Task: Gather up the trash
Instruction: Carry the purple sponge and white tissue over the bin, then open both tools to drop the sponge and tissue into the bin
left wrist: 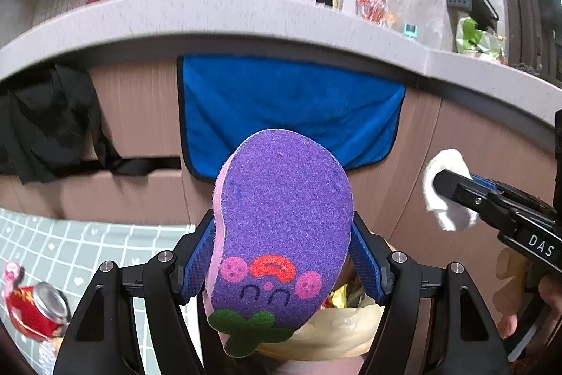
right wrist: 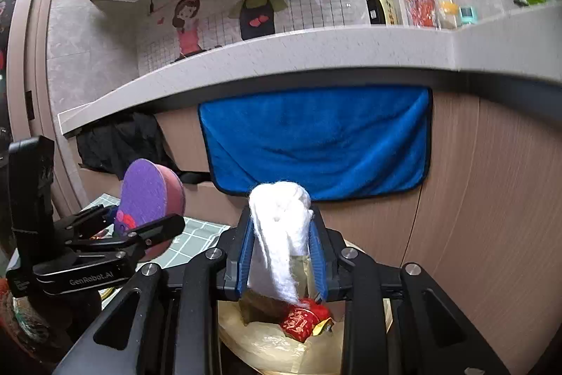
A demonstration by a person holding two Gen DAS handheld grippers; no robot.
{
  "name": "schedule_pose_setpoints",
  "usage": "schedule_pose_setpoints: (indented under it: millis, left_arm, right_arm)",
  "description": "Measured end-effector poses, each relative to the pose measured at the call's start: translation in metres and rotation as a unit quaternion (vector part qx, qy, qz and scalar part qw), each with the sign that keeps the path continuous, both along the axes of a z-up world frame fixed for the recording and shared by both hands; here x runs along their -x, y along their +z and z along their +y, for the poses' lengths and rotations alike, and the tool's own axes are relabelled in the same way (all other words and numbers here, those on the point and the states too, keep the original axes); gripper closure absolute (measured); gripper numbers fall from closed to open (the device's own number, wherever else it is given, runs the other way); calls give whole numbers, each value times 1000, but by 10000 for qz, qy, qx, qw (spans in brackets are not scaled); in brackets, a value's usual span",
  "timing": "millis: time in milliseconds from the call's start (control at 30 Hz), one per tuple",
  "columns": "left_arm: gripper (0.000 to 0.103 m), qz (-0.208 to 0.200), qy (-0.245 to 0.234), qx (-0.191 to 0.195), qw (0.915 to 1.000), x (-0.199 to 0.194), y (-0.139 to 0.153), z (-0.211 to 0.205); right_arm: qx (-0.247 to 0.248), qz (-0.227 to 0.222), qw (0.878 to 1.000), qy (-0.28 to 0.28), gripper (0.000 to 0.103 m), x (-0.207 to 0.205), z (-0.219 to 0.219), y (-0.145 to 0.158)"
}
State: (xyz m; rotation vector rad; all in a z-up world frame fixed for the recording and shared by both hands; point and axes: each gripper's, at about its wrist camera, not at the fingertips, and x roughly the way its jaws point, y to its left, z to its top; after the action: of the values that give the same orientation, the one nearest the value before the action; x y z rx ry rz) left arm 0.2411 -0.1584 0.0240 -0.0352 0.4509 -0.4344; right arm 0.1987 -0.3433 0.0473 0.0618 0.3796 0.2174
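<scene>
Above a bin lined with a pale yellow bag (right wrist: 281,345), in front of a kitchen counter (right wrist: 267,58), I am holding two pieces of rubbish, one in each claw. My left gripper (left wrist: 281,255) is clamped on a purple sponge (left wrist: 281,227) shaped like an aubergine, with a small face and green leaves at its lower end. The blue pads press on its two long edges, so the flat face stands upright towards the camera and the sponge cannot slip sideways. My right gripper (right wrist: 281,255) is closed on a wad of white tissue (right wrist: 281,227). The wad bulges above the fingertips and a loose tail hangs down between the jaws towards the bin. In the left view the same tissue (left wrist: 446,188) shows off to the right, pinched at the tip of the right gripper (left wrist: 442,181), well apart from the sponge. The bin already holds a red wrapper (right wrist: 302,318) and some gold foil. A blue towel (right wrist: 316,143) hangs on the cupboard front behind, under the counter edge. A red drink can (left wrist: 35,315) lies on the checked floor mat (left wrist: 105,241) at the left, not yet collected. I judge that both items are poised for release, the tissue more squarely over the opening.
</scene>
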Motion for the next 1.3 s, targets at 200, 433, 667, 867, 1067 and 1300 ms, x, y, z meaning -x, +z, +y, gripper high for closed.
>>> schedule_pose_setpoints:
  millis: [200, 433, 667, 867, 1067, 1300]
  left_arm:
    - [32, 296, -37, 81, 9995, -14, -17, -1]
    - [32, 538, -113, 73, 9985, -28, -28, -2]
    - [32, 854, -224, -26, 9961, -51, -47, -11]
    - [32, 1096, -458, 73, 9929, -70, -58, -16]
    - [16, 1326, -748, 279, 9880, -83, -58, -11]
    - [16, 942, -496, 521, 9929, -66, -22, 39]
  right_arm:
    - [-104, 235, 9997, -56, 76, -9, -5, -18]
    - [-191, 503, 9985, -116, 76, -28, -6, -37]
    - [-255, 836, 9960, -196, 74, -52, -11, -58]
    - [-363, 1026, 9937, -266, 73, -63, -18, -73]
    - [-683, 1041, 9908, -528, 49, -63, -33, -82]
    - [-296, 930, 9919, -816, 49, -47, -25, -72]
